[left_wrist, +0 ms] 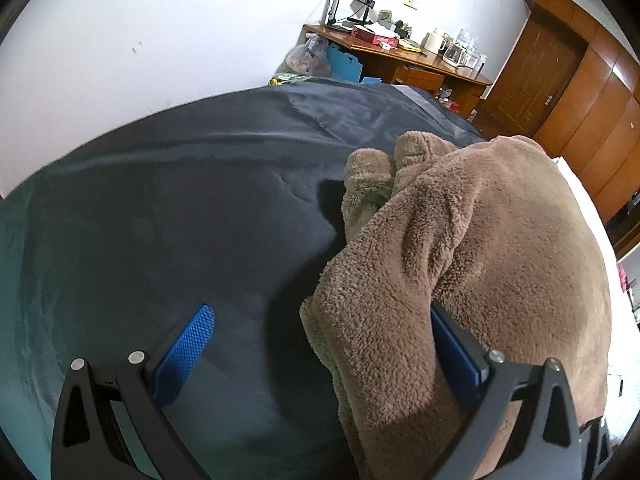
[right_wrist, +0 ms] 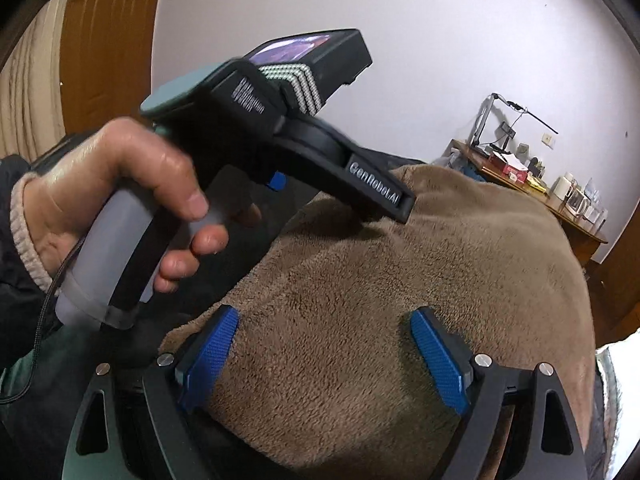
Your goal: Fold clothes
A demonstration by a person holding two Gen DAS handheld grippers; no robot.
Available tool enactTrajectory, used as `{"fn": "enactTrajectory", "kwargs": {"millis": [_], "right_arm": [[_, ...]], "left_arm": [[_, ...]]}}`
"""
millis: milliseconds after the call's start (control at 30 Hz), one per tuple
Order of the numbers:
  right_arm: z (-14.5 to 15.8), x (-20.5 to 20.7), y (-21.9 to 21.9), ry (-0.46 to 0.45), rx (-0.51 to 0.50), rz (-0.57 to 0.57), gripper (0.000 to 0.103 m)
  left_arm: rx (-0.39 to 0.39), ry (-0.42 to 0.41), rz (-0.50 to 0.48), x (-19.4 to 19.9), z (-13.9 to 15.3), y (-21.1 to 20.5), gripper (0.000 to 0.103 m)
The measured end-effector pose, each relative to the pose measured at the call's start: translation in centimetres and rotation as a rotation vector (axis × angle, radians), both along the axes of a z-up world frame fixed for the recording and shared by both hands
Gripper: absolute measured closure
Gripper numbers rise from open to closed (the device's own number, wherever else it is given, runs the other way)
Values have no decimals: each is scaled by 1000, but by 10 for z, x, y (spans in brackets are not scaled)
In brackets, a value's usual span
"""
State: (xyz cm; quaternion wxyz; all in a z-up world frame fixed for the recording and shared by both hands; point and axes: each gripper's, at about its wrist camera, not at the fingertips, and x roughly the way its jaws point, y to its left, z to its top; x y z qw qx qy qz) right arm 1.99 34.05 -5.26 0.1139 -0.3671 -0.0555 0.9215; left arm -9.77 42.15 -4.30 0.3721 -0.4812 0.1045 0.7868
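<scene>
On the bed (left_wrist: pixel 160 200), over its dark cover, lies a brown fleece garment (left_wrist: pixel 500 220), bunched in thick rolls at its far end and draped in a broad, fairly smooth sheet toward the person. One long fold of it runs down between the fingers of the left gripper (left_wrist: pixel 320 340), whose jaws stand wide: the left pad (left_wrist: pixel 188 344) is bare over the cover, while the fleece lies against and partly over the right pad, so nothing is pinched. In the right wrist view this gripper is seen from the side, held by the person's hand (right_wrist: pixel 120 192), its nose down at the garment's edge.

The right gripper (right_wrist: pixel 324 352) hangs over the middle of the fleece (right_wrist: pixel 360 280) with jaws also wide; cloth fills the space between the pads, yet neither seems to press on it, and whether they touch the pile I cannot tell.

My reading is that a fold is being set up: both tools are placed on the garment, with no grip taken. Next, each needs to close on an edge or a layer, the left on the hanging fold, the right on a pinch of the flat part. Thick, soft pile calls for a deep bite, or the jaws will catch only fluff and slip.

A desk (left_wrist: pixel 400 56) with clutter stands by the far wall.
</scene>
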Motion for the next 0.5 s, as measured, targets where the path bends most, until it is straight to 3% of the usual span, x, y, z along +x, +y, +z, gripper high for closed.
{"fn": "enactTrajectory", "kwargs": {"millis": [367,500], "right_arm": [[-6,-2,-1,9,-14,4,11],[3,14,5,79,-68,-5,10]], "left_arm": [[22,-58,60,2,4,-11,0],[44,-31,88,16,23,-30,0]]}}
